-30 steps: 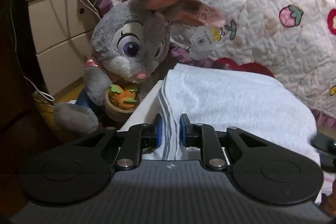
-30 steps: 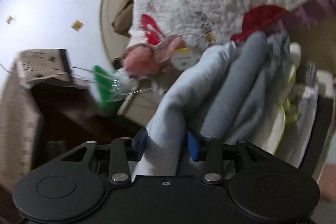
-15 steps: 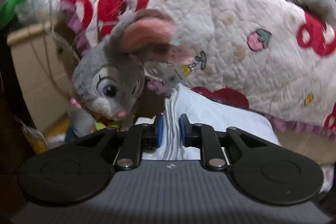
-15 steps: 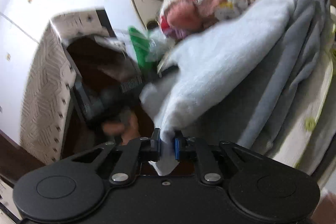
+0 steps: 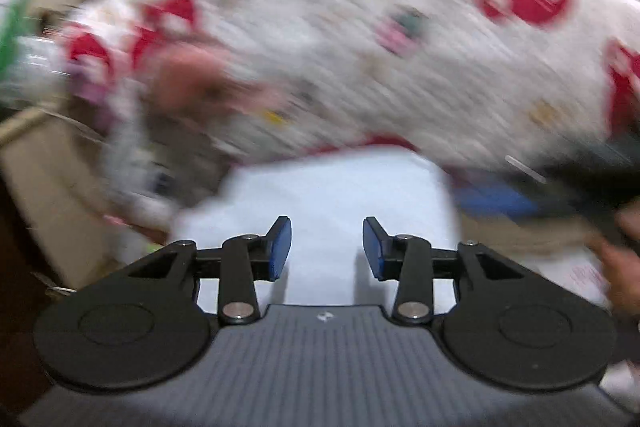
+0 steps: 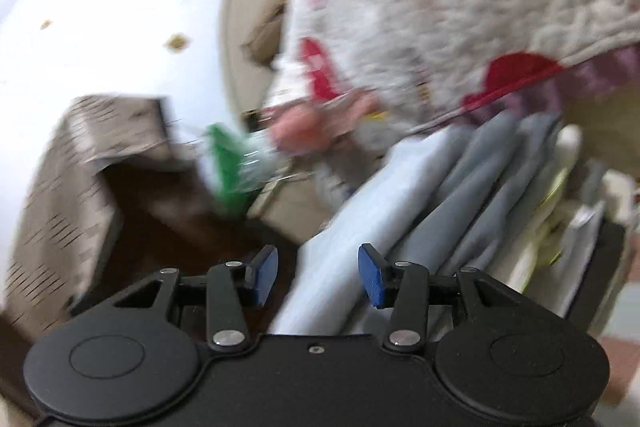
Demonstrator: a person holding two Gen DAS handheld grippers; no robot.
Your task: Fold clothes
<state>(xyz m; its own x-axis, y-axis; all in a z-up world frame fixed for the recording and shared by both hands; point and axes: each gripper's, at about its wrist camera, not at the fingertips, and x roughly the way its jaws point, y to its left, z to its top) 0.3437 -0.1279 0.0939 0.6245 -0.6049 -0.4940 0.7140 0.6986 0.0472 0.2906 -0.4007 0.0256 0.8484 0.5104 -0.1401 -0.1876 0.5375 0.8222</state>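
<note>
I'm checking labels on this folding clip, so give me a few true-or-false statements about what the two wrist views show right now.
1. The left tongs grip the white cloth. False: the pads stand apart and are opening, with the cloth lying ahead between them.
2. A quilt with red patches hangs behind the white cloth. True.
3. The right tongs are clamped shut. False: they are opening, and the pale cloth edge runs between the pads, unpressed.
4. Grey folded clothes lie beside the pale cloth in the right view. True.
5. Both pictures are sharp. False: both are blurred by motion.
</note>
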